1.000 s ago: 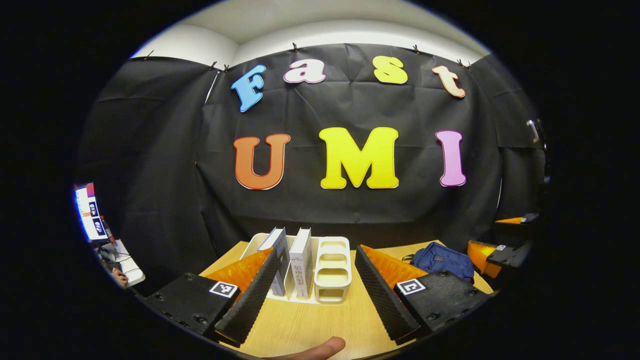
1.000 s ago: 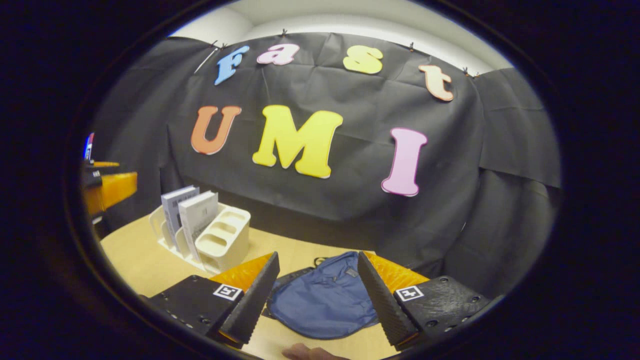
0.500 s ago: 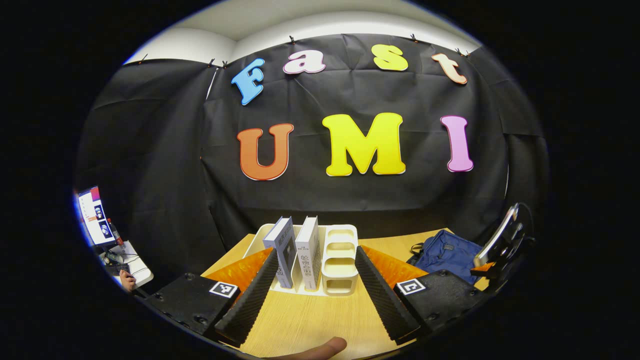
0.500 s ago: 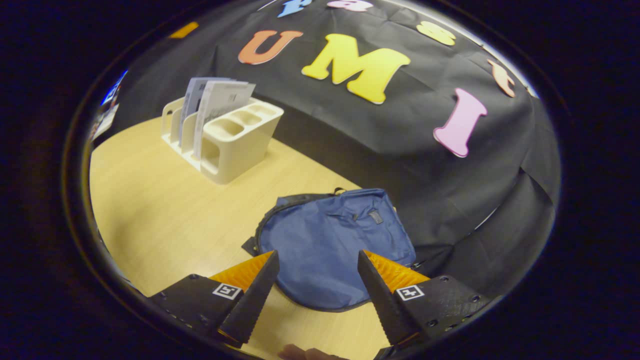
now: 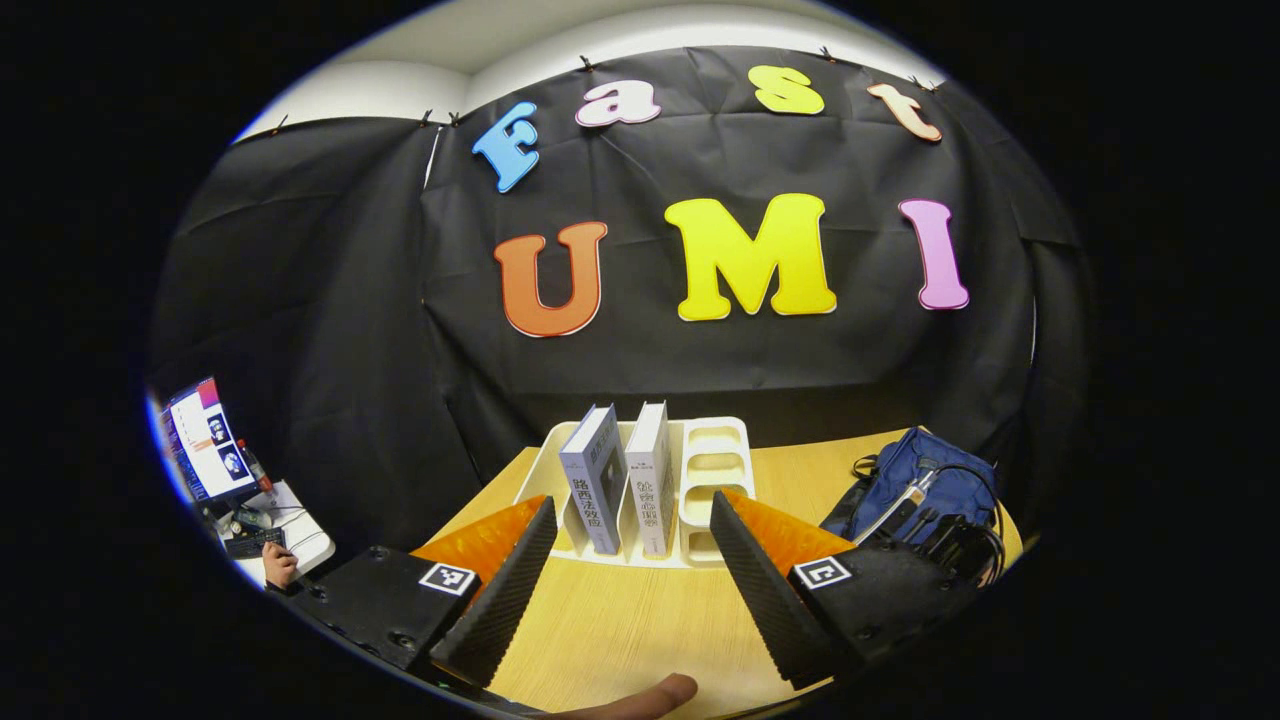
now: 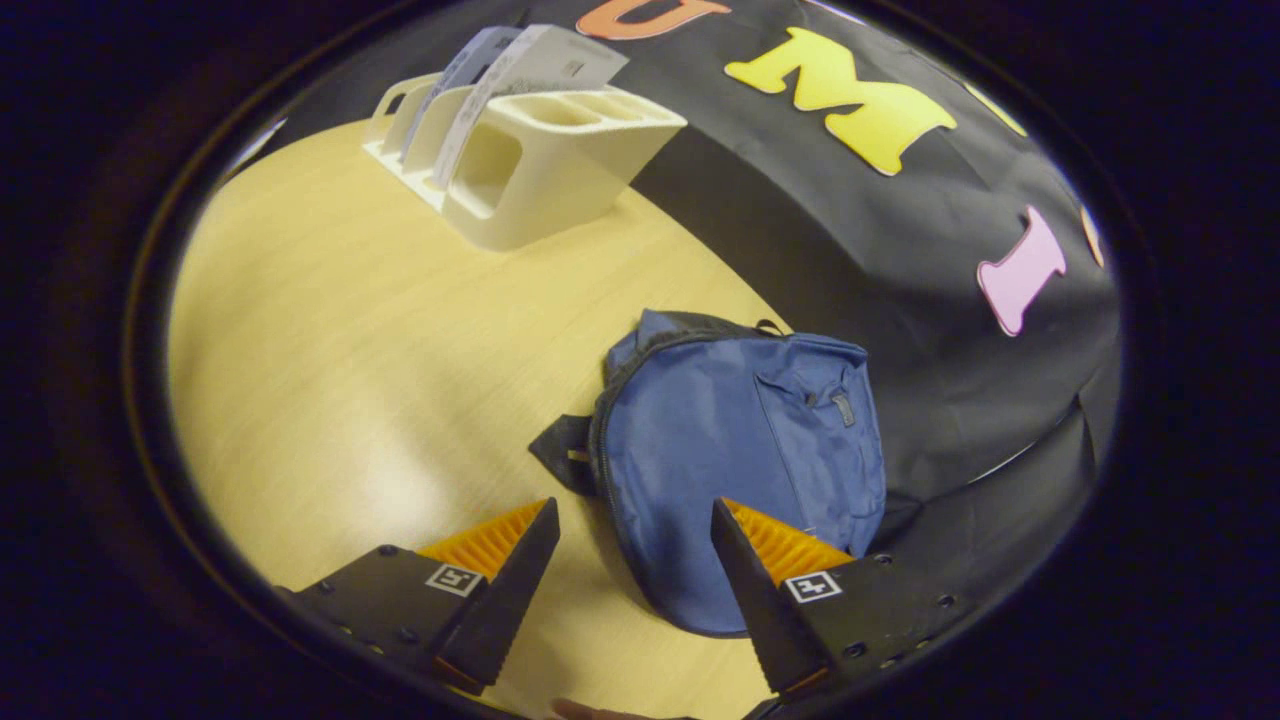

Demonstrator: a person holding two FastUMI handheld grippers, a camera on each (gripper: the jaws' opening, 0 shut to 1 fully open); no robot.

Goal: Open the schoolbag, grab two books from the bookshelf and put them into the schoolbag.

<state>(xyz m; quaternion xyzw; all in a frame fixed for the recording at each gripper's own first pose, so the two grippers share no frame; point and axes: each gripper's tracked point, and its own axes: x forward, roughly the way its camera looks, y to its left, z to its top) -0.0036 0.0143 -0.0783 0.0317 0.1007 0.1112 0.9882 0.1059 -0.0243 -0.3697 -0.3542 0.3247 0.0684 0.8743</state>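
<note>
On the worktop (image 6: 330, 330): a blue schoolbag, a white bookshelf and two books, all resting on pale wood grain.
Schoolbag (image 6: 740, 450): lies flat near the worktop's far right edge, by the black cloth wall; its zip runs closed around the rim, a front pocket faces up, a black strap pokes out at its left side. In the left gripper view it sits well to the right of the rack (image 5: 920, 480).
Bookshelf (image 5: 715, 470): white rack with slots and small open compartments, near the back edge.
Books (image 5: 620, 480): two stand upright side by side in the rack's slots, spines forward, just left of the compartments.
Left tongs (image 5: 632, 580): apart, nothing between them, low over the worktop and pointing at the rack.
Right tongs (image 6: 632, 590): apart, nothing held, tilted down above the near edge of the bag.
Thumb (image 5: 640, 695): a fingertip shows at the bottom edge, between the left fingers.
Monitor (image 5: 200, 440): a lit screen far left, beyond the worktop.
</note>
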